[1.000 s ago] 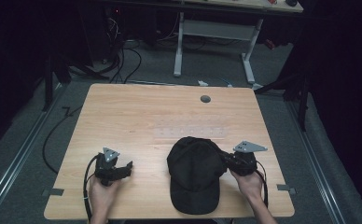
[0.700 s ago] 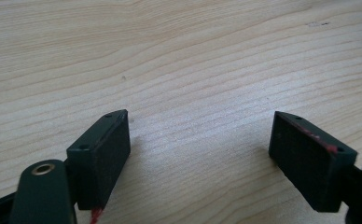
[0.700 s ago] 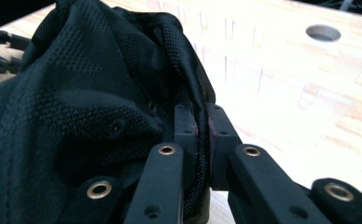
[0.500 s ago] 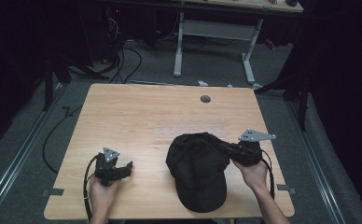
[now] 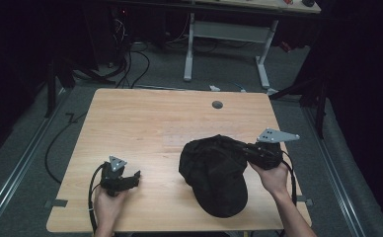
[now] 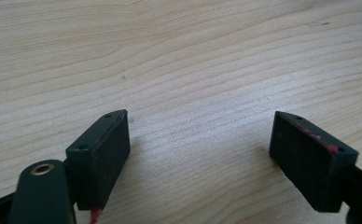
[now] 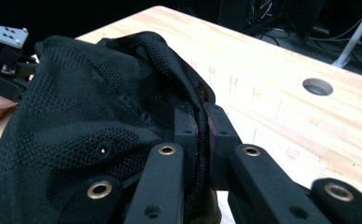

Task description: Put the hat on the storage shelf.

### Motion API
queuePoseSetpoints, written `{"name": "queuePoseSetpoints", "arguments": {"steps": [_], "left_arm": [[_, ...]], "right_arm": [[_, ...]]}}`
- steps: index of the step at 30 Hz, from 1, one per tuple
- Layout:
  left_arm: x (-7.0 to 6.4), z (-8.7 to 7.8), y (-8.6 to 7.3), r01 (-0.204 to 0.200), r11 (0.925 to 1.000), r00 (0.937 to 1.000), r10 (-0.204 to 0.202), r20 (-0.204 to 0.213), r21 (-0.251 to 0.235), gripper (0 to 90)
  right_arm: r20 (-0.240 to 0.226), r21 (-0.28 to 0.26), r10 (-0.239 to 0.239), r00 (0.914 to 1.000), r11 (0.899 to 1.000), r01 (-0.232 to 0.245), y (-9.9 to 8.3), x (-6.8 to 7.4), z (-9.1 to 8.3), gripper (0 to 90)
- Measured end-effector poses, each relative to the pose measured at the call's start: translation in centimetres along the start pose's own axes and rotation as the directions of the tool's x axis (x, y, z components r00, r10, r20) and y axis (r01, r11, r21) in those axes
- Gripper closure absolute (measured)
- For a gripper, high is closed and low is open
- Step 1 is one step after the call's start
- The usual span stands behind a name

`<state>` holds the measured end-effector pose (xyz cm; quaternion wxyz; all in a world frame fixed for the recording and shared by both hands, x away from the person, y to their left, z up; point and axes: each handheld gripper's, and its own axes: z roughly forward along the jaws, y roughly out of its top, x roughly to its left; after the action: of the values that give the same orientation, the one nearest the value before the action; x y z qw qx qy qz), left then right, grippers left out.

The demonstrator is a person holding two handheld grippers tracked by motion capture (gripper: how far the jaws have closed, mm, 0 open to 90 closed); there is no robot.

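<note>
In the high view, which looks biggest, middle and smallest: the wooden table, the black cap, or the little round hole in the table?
Largest to smallest in the high view:
1. wooden table
2. black cap, pinched at its edge by the right gripper
3. round hole, tiny, near the table's far edge

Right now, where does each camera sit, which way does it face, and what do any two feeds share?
High view: above the person's side, looking forward and down on the table; both forearms, left gripper and right gripper show.
Left gripper view: on the left gripper, facing bare tabletop between open jaws.
Right gripper view: on the right gripper, looking across the table, jaws clamped on the black cap.
Shared: cap and table hole in high and right gripper views.
</note>
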<state>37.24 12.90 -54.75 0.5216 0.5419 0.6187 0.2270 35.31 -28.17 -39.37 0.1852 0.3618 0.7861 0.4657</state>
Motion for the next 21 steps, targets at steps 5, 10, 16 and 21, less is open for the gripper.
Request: {"name": "queuePoseSetpoints", "arguments": {"steps": [5,10,16,21], "left_arm": [[0.0,0.0,0.0,-0.002,1.0,1.0,0.002,-0.001,0.0,20.4],[-0.1,0.2,0.0,-0.011,0.9998,0.9999,0.011,0.009,0.014,18.6],[-0.8,0.4,0.5,0.016,0.9975,0.9989,-0.019,0.044,0.068,18.3],[-2.1,-0.2,0.7,0.045,0.9963,0.9869,-0.056,0.152,0.073,16.8]], "right_arm": [[-0.004,-0.017,-0.008,1.0,1.0,0.008,0.8,0.0,-0.6,85.5],[-0.003,-0.03,-0.022,0.9997,0.999,0.022,1.6,0.0,-0.9,85.5],[-0.012,-0.046,-0.042,0.999,0.998,0.042,2.5,0.2,-1.0,85.5],[-0.019,-0.059,-0.047,0.9987,0.997,0.046,3.1,0.3,-1.1,85.5]]}}
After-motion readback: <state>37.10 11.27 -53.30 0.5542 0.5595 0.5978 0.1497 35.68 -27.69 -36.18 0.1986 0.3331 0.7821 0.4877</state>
